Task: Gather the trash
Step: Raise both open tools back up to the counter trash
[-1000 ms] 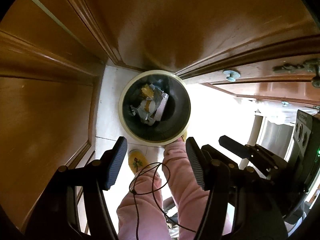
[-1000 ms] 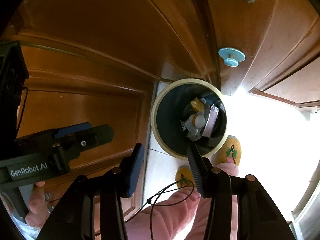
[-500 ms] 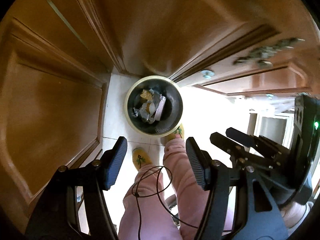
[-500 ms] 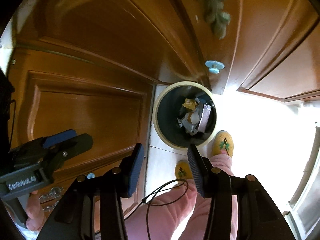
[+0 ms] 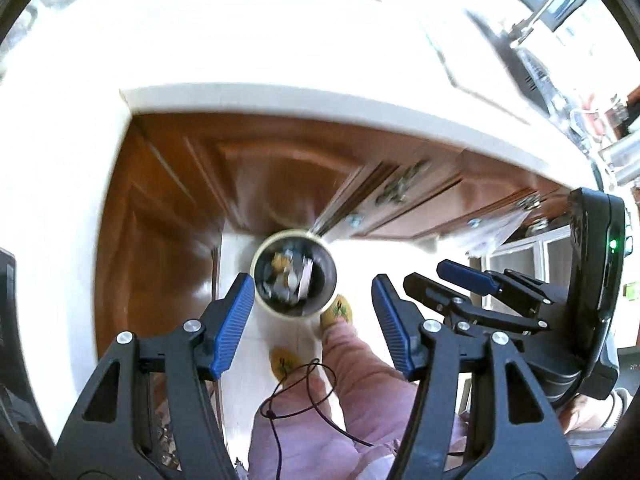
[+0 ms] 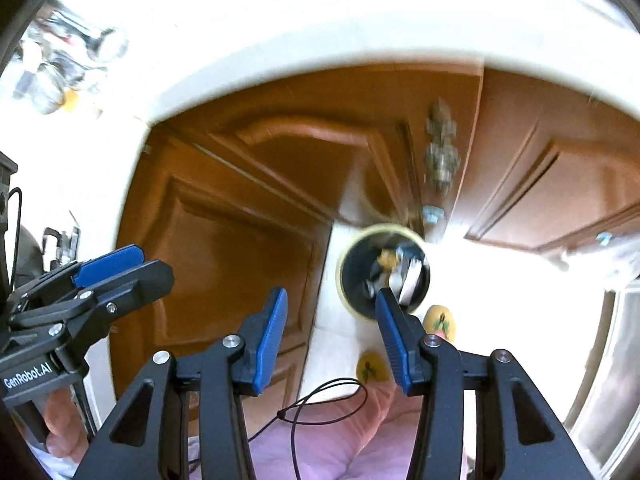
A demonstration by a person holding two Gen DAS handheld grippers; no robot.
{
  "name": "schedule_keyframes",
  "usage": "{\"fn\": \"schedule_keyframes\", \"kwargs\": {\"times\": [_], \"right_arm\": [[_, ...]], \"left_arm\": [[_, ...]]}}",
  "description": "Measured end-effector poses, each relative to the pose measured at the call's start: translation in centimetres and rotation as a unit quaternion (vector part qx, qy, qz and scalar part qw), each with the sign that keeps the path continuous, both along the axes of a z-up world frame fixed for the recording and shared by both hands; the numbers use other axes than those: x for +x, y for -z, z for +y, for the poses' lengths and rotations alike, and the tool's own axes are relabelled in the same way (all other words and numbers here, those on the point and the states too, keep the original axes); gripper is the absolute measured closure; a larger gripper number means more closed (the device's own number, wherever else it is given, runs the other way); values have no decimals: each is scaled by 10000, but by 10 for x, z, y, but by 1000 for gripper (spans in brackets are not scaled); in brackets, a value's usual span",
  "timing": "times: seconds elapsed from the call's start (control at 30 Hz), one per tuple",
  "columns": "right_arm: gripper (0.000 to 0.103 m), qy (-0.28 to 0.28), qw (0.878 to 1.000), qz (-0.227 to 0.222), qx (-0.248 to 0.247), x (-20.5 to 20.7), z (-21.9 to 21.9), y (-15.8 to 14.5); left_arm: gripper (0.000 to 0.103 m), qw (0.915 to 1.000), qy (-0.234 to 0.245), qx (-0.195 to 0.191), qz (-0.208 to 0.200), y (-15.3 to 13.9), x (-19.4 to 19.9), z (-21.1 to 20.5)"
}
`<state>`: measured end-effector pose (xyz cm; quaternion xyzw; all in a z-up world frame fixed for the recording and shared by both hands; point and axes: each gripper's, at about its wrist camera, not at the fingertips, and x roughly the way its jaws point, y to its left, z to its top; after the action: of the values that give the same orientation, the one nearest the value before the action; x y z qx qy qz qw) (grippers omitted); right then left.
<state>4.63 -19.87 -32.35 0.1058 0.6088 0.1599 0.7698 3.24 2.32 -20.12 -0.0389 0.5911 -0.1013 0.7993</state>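
Far below, a round cream-rimmed bin (image 5: 325,276) stands on the pale floor in the corner of the wooden cabinets. Crumpled wrappers and paper trash (image 5: 290,276) lie in its dark inside. My left gripper (image 5: 312,281) hangs high above it, open and empty, its blue pads framing the bin. In the right wrist view the same bin (image 6: 354,276) and trash (image 6: 394,270) show just past the right pad. My right gripper (image 6: 331,294) is also open with nothing between its fingers. Each gripper sees the other: the right gripper (image 5: 428,274) and the left gripper (image 6: 150,266).
A white countertop edge (image 5: 320,100) curves above the brown cabinet doors (image 5: 168,240); cluttered items sit on it at the far right. A person's pink trouser legs (image 5: 360,380) and yellow slippers (image 5: 338,310) stand by the bin. A black cord loop (image 6: 320,400) dangles below.
Both grippers have risen well above the bin, which now looks much smaller. The white countertop has come into view at the top. Both stay open and empty.
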Motion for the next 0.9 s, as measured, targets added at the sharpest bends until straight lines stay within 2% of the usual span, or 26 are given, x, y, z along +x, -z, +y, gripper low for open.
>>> {"fn": "schedule_keyframes", "kwargs": {"times": [0.2, 0.47, 0.7, 0.9], "right_arm": [[53, 102, 9976, -672, -110, -10, 6, -74], [51, 345, 9921, -1205, -106, -8, 0, -131], [51, 512, 9855, -1614, -75, 8, -7, -178], [51, 571, 9806, -1877, -14, 39, -23, -209]], "left_arm": [[45, 9986, 162, -95, -490, -56, -2, 0], [45, 9939, 292, -197, -1049, -114, 3, 0], [45, 9901, 274, -273, -1353, -136, 20, -1], [45, 9886, 147, -302, -1465, -151, 55, -5]]}}
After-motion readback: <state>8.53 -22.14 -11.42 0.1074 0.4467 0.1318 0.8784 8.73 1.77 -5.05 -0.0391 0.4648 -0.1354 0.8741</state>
